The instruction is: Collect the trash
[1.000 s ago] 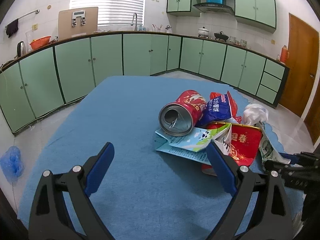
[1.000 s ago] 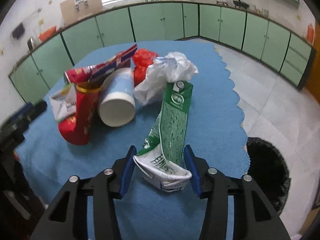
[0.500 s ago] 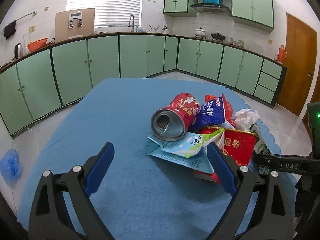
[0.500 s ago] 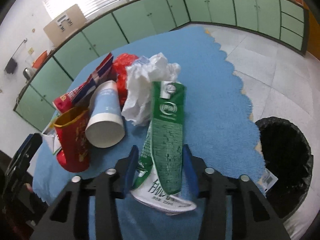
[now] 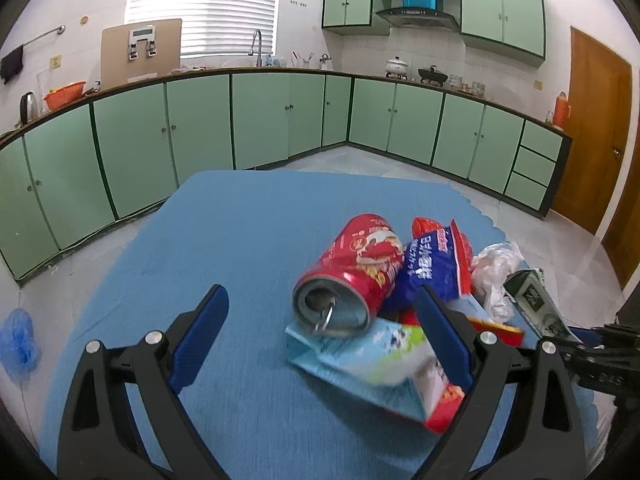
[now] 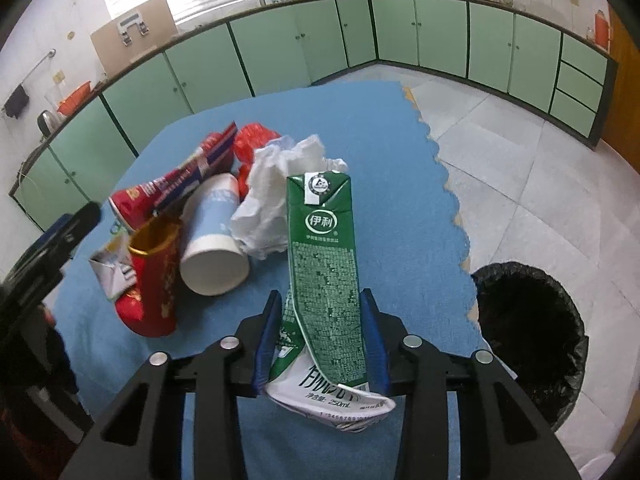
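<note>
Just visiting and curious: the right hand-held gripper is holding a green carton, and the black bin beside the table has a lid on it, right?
Not quite. The bin has no lid; the right wrist view shows it open, lined with a black bag. The rest holds: the right hand-held gripper is holding the green carton.

Both grippers (image 5: 320,332) (image 6: 322,334): black angular frames, silver screws, blue pads lining the jaws

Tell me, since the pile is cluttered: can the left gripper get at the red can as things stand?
Probably yes. The left gripper is open, and the red can lies on top of the pile, open end toward it, nothing covering it.
</note>
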The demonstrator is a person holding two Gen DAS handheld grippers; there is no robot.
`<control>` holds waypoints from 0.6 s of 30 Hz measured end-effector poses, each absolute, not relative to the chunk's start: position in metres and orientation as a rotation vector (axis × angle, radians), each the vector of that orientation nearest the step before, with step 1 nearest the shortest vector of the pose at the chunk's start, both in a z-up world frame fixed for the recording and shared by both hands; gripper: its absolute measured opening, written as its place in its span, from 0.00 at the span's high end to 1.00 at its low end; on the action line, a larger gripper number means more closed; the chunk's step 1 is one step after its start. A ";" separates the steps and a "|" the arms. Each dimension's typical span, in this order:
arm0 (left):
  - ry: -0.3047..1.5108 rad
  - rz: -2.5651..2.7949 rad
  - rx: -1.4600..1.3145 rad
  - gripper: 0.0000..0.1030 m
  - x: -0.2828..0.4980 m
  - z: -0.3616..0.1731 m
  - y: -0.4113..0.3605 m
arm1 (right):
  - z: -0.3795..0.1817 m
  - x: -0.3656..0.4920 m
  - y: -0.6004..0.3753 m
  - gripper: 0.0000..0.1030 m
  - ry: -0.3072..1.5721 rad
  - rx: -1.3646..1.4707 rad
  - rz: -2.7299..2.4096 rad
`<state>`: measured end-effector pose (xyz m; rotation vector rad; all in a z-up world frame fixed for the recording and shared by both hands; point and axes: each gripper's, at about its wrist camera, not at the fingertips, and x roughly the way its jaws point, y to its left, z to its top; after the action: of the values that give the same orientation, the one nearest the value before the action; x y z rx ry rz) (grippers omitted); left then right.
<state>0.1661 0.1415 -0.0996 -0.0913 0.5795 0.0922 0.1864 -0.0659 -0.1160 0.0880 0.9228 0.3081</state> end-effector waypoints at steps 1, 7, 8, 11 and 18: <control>0.586 0.088 -0.096 0.12 0.170 -0.100 0.143 | -0.114 0.187 -0.065 0.62 0.919 0.085 0.313; 0.608 0.068 -0.099 0.12 0.188 -0.099 0.144 | -0.105 0.198 -0.063 0.62 0.900 0.101 0.317; 0.603 0.061 -0.103 0.12 0.189 -0.096 0.144 | -0.104 0.200 -0.064 0.62 0.897 0.103 0.312; 0.586 0.033 -0.100 0.12 0.190 -0.091 0.135 | -0.101 0.204 -0.069 0.62 0.894 0.114 0.299; 0.591 -0.054 -0.086 0.12 0.194 -0.092 0.098 | -0.094 0.200 -0.073 0.62 0.880 0.102 0.299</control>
<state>0.1939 0.0985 -0.0923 -0.0860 0.5914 -0.0539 0.2003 -0.0725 -0.0941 0.1019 0.8798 0.2994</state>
